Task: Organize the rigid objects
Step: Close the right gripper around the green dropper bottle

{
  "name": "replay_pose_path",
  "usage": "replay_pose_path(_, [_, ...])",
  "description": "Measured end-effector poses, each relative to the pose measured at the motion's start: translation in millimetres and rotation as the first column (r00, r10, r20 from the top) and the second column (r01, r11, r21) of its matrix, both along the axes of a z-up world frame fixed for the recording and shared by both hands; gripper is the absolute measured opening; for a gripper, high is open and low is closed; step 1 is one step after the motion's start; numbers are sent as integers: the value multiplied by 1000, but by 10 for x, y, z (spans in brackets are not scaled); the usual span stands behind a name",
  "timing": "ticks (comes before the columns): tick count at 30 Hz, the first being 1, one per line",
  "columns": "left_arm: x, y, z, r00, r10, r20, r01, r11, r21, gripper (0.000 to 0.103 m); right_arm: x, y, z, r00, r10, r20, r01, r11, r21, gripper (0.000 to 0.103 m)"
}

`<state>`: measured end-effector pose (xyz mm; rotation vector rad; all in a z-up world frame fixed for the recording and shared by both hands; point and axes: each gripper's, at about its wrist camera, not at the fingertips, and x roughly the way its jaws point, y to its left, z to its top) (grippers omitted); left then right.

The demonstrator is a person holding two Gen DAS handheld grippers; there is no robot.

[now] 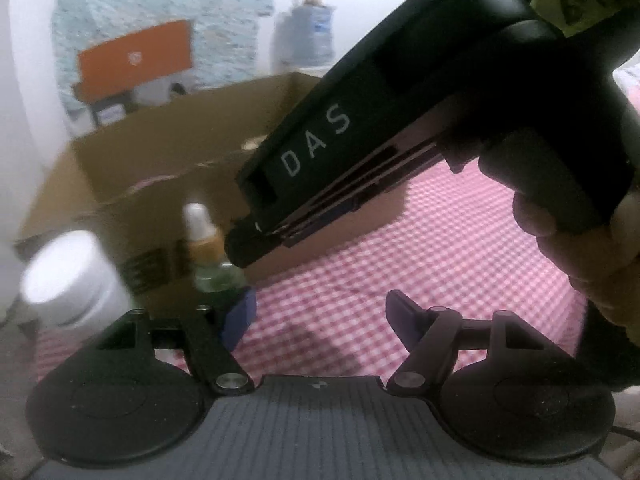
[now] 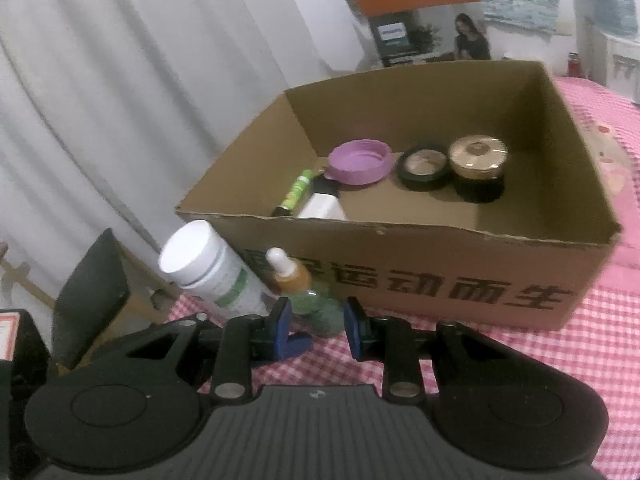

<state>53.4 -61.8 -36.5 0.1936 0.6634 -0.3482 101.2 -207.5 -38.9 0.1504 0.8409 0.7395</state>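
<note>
tall white plastic jar: The tall white plastic jar with a white lid (image 2: 212,270) leans on the pink checked cloth (image 2: 560,360), at the far left, just outside the front wall of the box. Its long axis tips up and to the left.

small dropper bottle: The small green glass dropper bottle with a tan collar and white tip (image 2: 298,284) stands upright just to the right of the jar, touching or almost touching it. It is right in front of the box wall. Its long axis points straight up.

right gripper: The right gripper (image 2: 316,322) has its two blue pads on either side of the bottle's green body. The pads are drawn close and seem to pinch the bottle. This hand is the one at the bottle.

left gripper: The left gripper (image 1: 320,320) is spread with nothing between its fingers. The bottle is up and to the left of its left blue pad (image 1: 240,314), so this hand is beside the bottle, not around it.

open brown cardboard box: The open brown cardboard box (image 2: 440,276) lies just behind the bottle and stretches off to the right. A purple lid (image 2: 358,162), a flat black compact (image 2: 425,167) and a round gold-topped jar (image 2: 478,168) already sit inside.

coming move: The bottle probably has to go up over the front wall and then back into the box.
</note>
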Motion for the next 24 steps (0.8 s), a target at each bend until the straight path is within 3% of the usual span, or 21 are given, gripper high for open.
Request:
replay_pose_path(6, [139,24,-51,994,109,-6,-108,992,66,72,50,165,46,999,45,23,-45,999,23,31])
replay_pose_path(10, [255,50,-79,989,149,-23,-147,987,67,71,121,227,41,998,51,22,-51,998,28,31])
replay_pose_path(12, [312,46,-95,987,157,-33,-154,986,61,66,147,244,19,999,49,22,-50,998,26,30])
replay_pose_path(18, [416,39,-168,989,146,-38,-145,989,33,59,179,190,-17,999,38,11,-38,999,31,30])
replay_pose_path(24, [407,-99,-152,998,51,-43,-51,999,-5,53,131,-27,-19,1000,-17,7,17,1000,19,30])
